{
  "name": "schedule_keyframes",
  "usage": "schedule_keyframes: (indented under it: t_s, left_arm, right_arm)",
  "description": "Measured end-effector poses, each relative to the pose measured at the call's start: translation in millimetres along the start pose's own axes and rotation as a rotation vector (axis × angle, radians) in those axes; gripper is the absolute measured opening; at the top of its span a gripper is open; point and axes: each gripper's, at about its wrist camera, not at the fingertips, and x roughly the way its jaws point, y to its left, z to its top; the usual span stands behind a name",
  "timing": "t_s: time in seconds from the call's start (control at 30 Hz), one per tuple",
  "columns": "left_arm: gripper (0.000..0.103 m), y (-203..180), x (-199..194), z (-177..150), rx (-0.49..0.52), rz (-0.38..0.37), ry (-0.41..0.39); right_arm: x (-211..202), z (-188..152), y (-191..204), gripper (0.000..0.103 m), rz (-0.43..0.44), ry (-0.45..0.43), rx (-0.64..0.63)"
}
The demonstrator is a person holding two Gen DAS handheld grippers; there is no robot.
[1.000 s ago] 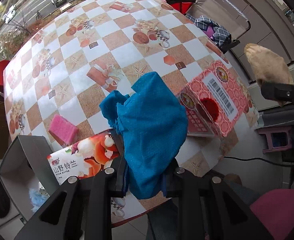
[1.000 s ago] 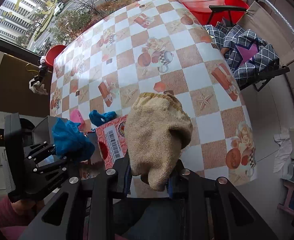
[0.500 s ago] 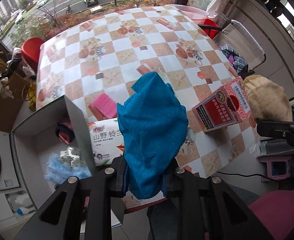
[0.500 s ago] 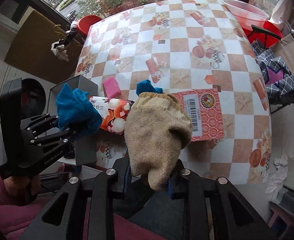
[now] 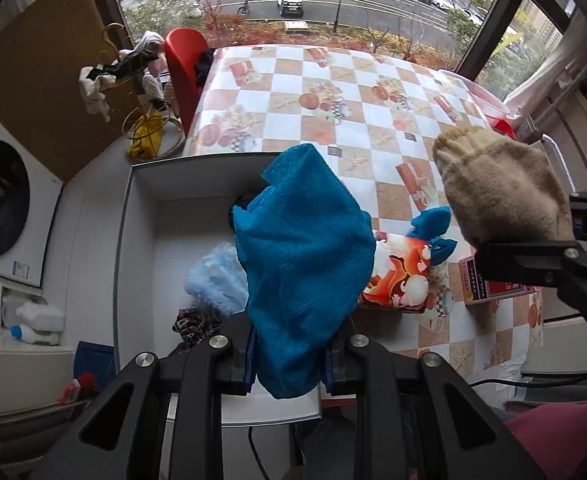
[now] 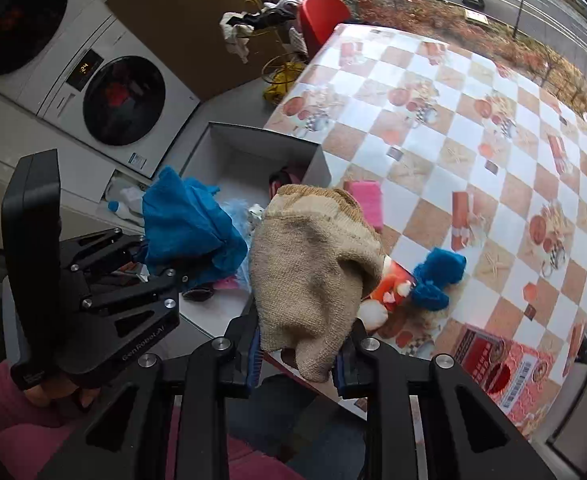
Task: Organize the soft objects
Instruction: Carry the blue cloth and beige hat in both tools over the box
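Note:
My left gripper (image 5: 289, 364) is shut on a blue mesh cloth (image 5: 301, 264) and holds it over the open white box (image 5: 141, 240) beside the table. The same cloth shows in the right wrist view (image 6: 189, 228). My right gripper (image 6: 299, 352) is shut on a beige knit sock (image 6: 313, 264), held above the table's near edge right of the box; it also shows in the left wrist view (image 5: 501, 192). The box holds a pale blue fluffy item (image 5: 217, 280), a leopard-print item (image 5: 191, 322) and other soft things. Another blue cloth (image 6: 437, 276) lies on the table.
The checkered table (image 5: 353, 92) carries a pink sponge (image 6: 367, 200), a floral carton (image 5: 401, 280) and a red patterned box (image 6: 501, 372). A washer and dryer (image 6: 105, 88) stand to the left. A red chair (image 5: 183, 64) and a wire rack (image 5: 145, 120) stand beyond the box.
Both grippers have swung left, away from the table's middle. The blue cloth now hangs over the white box, and the beige sock has come near the box's right side.

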Motion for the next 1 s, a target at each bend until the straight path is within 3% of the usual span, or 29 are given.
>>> schedule_keyframes:
  t_s: [0.4, 1.0]
  left_arm:
    - [0.026, 55.0, 6.5, -15.3, -0.18, 0.043, 0.004]
    - [0.026, 72.6, 16.3, -22.8, -0.223, 0.055, 0.031]
  right_arm:
    - [31.7, 39.6, 64.6, 0.029, 0.038, 0.062, -0.155]
    - [60.6, 49.6, 77.7, 0.029, 0.04, 0.129, -0.184]
